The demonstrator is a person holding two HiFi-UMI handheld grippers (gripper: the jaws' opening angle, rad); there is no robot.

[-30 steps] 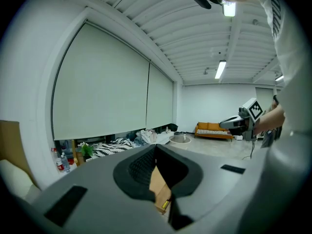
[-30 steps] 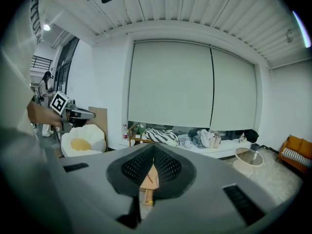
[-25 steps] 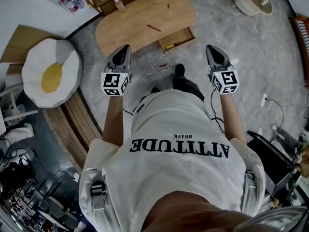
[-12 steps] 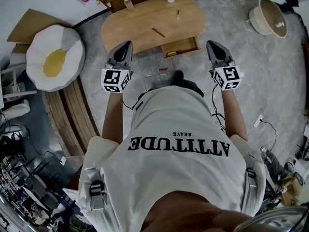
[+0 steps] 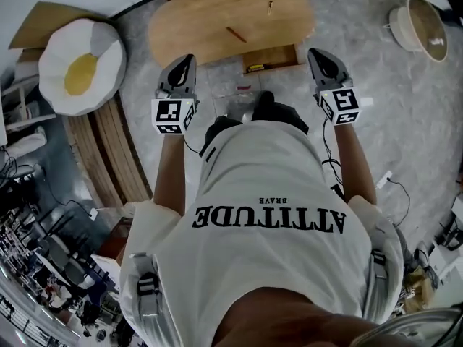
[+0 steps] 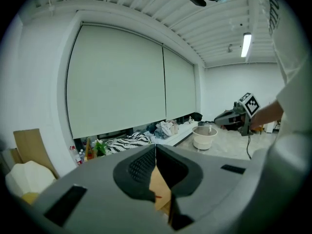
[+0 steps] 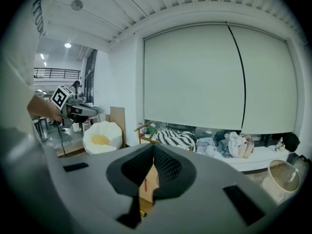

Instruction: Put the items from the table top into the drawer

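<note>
A low oval wooden table [image 5: 210,31] stands ahead on the grey floor. On it lie a red pen [image 5: 236,34] and a small brownish item [image 5: 270,7]. The open drawer [image 5: 278,55] under its near edge holds a yellow item [image 5: 255,68]. My left gripper [image 5: 189,59] and right gripper [image 5: 313,52] hover short of the table, jaws together and empty. Under the closed jaws the left gripper [image 6: 156,147] view shows a strip of table top, and the right gripper [image 7: 153,147] view shows the red pen [image 7: 145,184].
An egg-shaped cushion [image 5: 79,74] and wooden slats [image 5: 116,157] lie to the left. A round basket [image 5: 423,31] sits at the far right. A small red thing [image 5: 244,88] lies on the floor before the drawer. Cables [image 5: 394,183] trail to the right.
The person has turned and stepped closer, so the table now lies more squarely ahead. Both grippers have travelled along with the body, still shut and empty.
</note>
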